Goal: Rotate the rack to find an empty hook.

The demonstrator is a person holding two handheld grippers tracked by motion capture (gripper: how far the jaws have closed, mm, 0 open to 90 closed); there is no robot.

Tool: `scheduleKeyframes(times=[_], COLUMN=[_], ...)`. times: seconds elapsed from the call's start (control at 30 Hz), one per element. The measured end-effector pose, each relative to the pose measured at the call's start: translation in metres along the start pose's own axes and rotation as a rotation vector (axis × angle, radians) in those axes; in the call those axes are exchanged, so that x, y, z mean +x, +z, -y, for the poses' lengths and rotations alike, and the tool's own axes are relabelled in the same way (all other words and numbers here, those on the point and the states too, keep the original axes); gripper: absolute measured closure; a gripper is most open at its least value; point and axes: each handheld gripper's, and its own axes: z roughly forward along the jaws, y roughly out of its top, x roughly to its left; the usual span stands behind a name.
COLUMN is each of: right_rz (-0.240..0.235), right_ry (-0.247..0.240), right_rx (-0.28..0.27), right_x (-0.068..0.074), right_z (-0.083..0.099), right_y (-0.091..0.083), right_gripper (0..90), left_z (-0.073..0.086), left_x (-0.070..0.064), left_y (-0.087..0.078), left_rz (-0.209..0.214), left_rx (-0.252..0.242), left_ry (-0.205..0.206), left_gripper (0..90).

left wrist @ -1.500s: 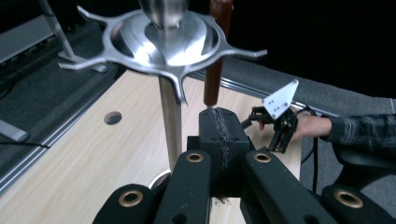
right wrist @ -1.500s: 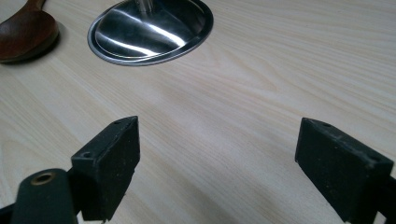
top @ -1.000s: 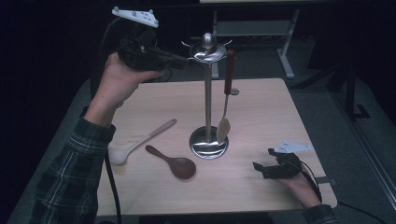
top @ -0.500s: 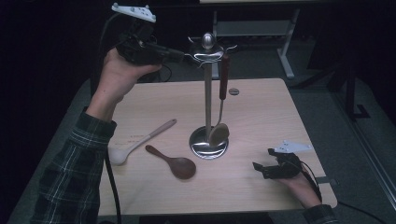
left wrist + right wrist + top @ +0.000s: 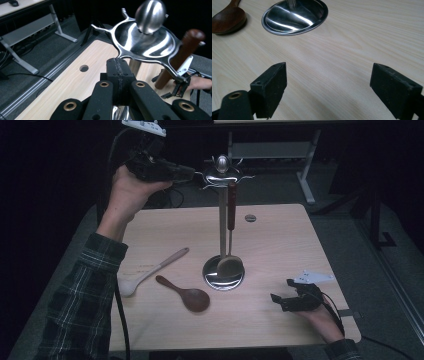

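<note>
The left tongs [image 5: 192,171] are raised well above the counter [image 5: 280,250], their jaws pressed flat together with nothing between them, as the left gripper view shows along the seam [image 5: 118,75]. Their tips sit just beside the rim of the steel hanging rack [image 5: 222,170], at the level of its hooked top dish [image 5: 143,42]; contact with the rim cannot be confirmed. A dark-handled spatula [image 5: 231,220] hangs from one hook on the far side of the rack's post, its wooden handle [image 5: 180,57] upright beside the dish and its pale blade low, over the rack's round base [image 5: 223,275]. The left hand [image 5: 127,190] grips the tool from below, a plaid sleeve [image 5: 85,300] trailing down the counter's left edge. The right tongs [image 5: 282,301] rest low on the counter near its front right corner, jaws spread wide and empty, with bare wood showing between the two pads [image 5: 272,87]. The base [image 5: 294,15] lies ahead of them, well apart. A dark wooden spoon [image 5: 186,295] lies flat on the counter just left of the base, and a pale spoon [image 5: 150,272] lies farther left, its handle angled toward the post. Neither spoon is touched by either tool.
</note>
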Motion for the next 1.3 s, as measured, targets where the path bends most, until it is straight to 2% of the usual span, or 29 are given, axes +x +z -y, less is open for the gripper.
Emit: scheduleKeyframes(times=[0.13,0.27,0.63,0.83,1.03,1.23,1.3], right_rz=[-0.002,-0.002,-0.004,-0.003,0.0,-0.001,-0.001], right_ry=[-0.002,-0.002,-0.001,-0.001,0.002,0.001,0.001], right_rx=[-0.001,0.002,0.005,0.006,0.006,0.008,0.008], right_x=[0.0,0.0,0.0,0.0,-0.001,-0.001,-0.001], right_z=[0.0,0.0,0.0,0.0,0.001,0.001,0.001], right_y=[0.0,0.0,0.001,0.002,0.001,0.002,0.002], right_gripper=[13.9,13.9,13.9,13.9,13.8,13.8,13.8], left_z=[-0.002,-0.003,0.0,0.004,0.006,0.007,0.007], left_x=[0.005,0.005,-0.033,-0.048,-0.048,-0.047,-0.045], left_y=[0.005,0.005,-0.022,-0.019,-0.008,-0.005,-0.006], left_rz=[-0.008,0.004,0.075,0.101,0.087,0.091,0.079], left_rx=[-0.002,-0.007,-0.019,-0.002,0.011,0.008,0.007], left_ry=[-0.009,-0.015,0.005,0.029,0.026,0.028,0.024], left_gripper=[90.0,90.0,90.0,90.0,90.0,90.0,90.0])
